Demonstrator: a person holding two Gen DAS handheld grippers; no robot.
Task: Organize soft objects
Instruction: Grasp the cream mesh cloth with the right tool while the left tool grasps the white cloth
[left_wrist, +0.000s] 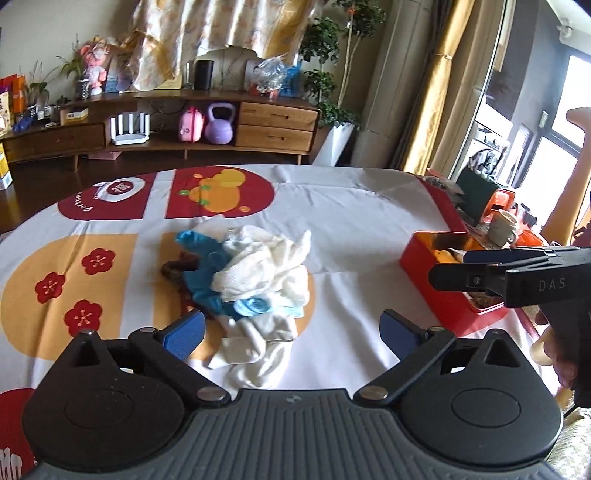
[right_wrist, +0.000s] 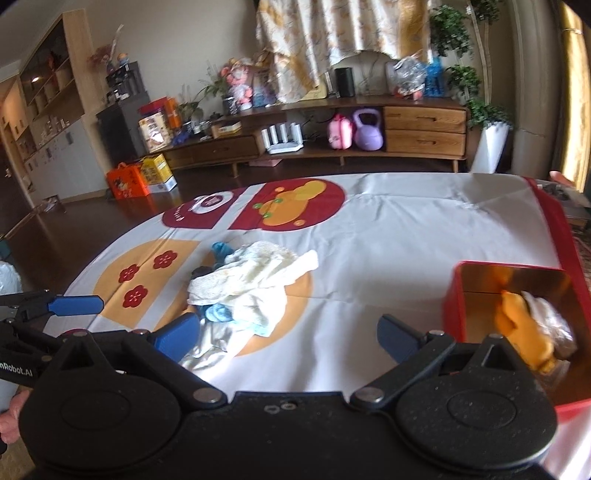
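Two tools up, both with their fingers spread apart and nothing between them. From the left wrist: the left tool (left_wrist: 291, 330) hangs right over the near end of the pile of soft objects (left_wrist: 251, 280), white cloths tangled with blue gloves, sitting mid-table on the patterned tablecloth (left_wrist: 369, 206). The pile lies dead ahead of this tool, its long axis running roughly away from the camera toward the far edge, so the fingers already straddle its near end. The red box (left_wrist: 436, 291) stands off toward the right edge of the table, and the right tool (left_wrist: 448, 271) reaches in above it. Now the right wrist: the right tool (right_wrist: 288, 338) sits between pile and box, the pile (right_wrist: 247, 291) ahead and to its left, the box (right_wrist: 458, 306) close on its right with an orange soft thing (right_wrist: 517, 314) already inside. My call: the left tool is nearer the pile, the right nearer the box.
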